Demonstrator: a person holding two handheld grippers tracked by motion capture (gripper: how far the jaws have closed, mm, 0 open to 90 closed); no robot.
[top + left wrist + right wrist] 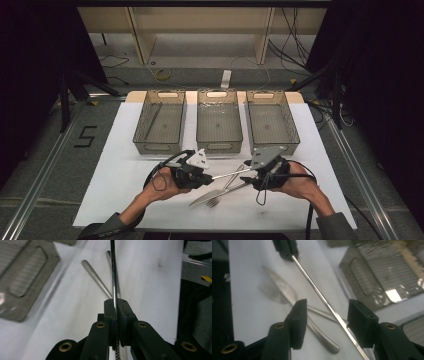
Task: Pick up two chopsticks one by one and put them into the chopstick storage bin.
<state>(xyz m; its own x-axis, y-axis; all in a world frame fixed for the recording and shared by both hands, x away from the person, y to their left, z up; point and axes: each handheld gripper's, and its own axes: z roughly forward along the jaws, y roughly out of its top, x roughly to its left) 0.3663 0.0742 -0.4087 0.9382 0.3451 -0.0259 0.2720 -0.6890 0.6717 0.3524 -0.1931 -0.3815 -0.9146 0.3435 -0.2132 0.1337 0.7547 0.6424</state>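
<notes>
White sheet [125,170] over the table, dark floor and shelving beyond, seen from the high view. Nearest the person: a knife [212,196] and a fork [218,200] lying crossed on the sheet, between the two hands, touching each other; handles of both seen in the left gripper view, under the raised rod.

Just above them, lifted clear of the sheet: a thin steel chopstick [230,175], stretched roughly level between the two grippers. Left gripper [207,176] clamped tight on one end, jaws pressed together with the chopstick [114,277] running straight out from between them. Right gripper [254,175] parted wide, jaws standing either side of the same chopstick [322,298] without pinching it; rod passing close by one pad, contact not clear. Judged a handover or a re-grip in mid-air, with the left hand carrying the weight.

Farther off, three grey mesh trays in a row at the far edge of the sheet: left tray [160,122] already holding one thin rod, probably the matching chopstick; middle tray [219,122] and right tray [272,122] looking bare.

Judged early in a sorting job: one piece binned, one in the air, knife and fork not yet touched
</notes>
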